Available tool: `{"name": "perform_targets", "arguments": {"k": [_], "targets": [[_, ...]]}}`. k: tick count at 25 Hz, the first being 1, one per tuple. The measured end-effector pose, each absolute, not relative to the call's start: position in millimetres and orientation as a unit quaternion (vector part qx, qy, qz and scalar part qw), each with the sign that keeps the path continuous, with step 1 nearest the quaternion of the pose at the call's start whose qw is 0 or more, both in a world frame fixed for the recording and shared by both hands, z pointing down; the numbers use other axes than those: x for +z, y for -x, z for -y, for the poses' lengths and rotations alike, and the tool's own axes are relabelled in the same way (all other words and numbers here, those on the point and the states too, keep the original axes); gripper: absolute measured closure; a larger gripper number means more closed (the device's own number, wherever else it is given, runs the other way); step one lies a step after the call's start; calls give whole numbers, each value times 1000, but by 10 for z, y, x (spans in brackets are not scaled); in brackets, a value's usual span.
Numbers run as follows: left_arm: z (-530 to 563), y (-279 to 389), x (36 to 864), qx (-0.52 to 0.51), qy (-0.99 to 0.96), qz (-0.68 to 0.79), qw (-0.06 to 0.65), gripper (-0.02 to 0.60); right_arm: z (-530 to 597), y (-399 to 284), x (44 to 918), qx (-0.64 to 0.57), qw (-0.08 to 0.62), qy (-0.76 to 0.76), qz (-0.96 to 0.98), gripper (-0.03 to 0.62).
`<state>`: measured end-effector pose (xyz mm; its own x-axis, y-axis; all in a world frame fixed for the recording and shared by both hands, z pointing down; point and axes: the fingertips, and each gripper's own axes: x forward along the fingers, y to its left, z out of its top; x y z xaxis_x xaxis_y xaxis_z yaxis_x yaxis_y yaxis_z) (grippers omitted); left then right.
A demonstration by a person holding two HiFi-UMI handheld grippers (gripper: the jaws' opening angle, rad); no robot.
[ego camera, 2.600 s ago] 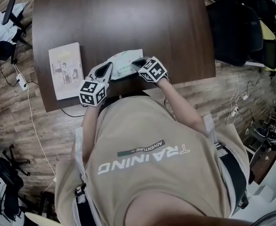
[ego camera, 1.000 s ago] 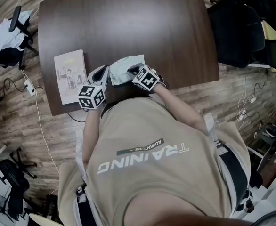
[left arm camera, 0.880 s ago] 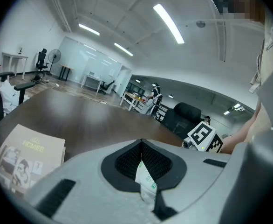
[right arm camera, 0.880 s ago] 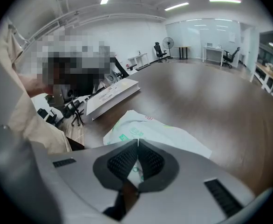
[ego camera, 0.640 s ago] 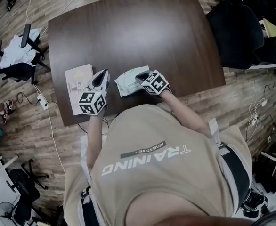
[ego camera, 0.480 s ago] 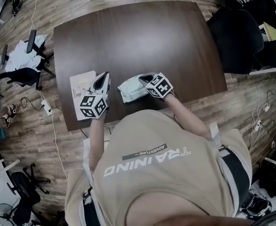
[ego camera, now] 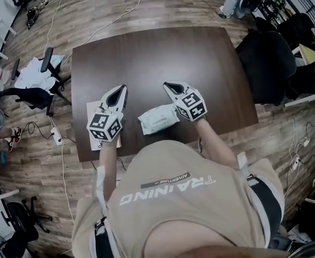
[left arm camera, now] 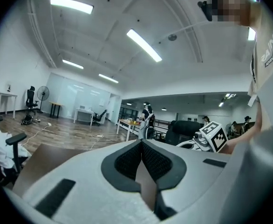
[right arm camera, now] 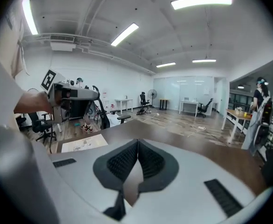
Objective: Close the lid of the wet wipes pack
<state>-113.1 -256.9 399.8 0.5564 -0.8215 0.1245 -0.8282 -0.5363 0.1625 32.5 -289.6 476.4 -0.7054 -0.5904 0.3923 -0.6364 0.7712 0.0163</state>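
Lying flat, the wet wipes pack sits between pressed-together left gripper and right gripper.

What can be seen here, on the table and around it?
table: one, dark brown, middle of the floor.
wet wipes pack: one, pale green, table's near edge, between the grippers.
booklet: one, white, table's near left corner.
chair: one, black, right of the table.
left gripper: one, grey, shut, over the booklet.
right gripper: one, grey, shut, beside the pack.
shirt: one, beige, on the person.
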Motion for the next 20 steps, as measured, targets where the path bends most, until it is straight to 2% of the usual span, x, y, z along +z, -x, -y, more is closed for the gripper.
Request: {"name": "perform_targets", "arguments": {"k": [4,10,20], "targets": [[2595,1092,3755,10,-879,472,69,577,2944,-345,4302,24,156,-338,928,579],[2514,1018,3229,-69,-889,446,80,577,2823,-289,3591,-6,93,-331,939,579],[2554,1059,2766,-54,-866,497,-3,577,2821,-406,3064,-80,25,-370,925,580]]}}
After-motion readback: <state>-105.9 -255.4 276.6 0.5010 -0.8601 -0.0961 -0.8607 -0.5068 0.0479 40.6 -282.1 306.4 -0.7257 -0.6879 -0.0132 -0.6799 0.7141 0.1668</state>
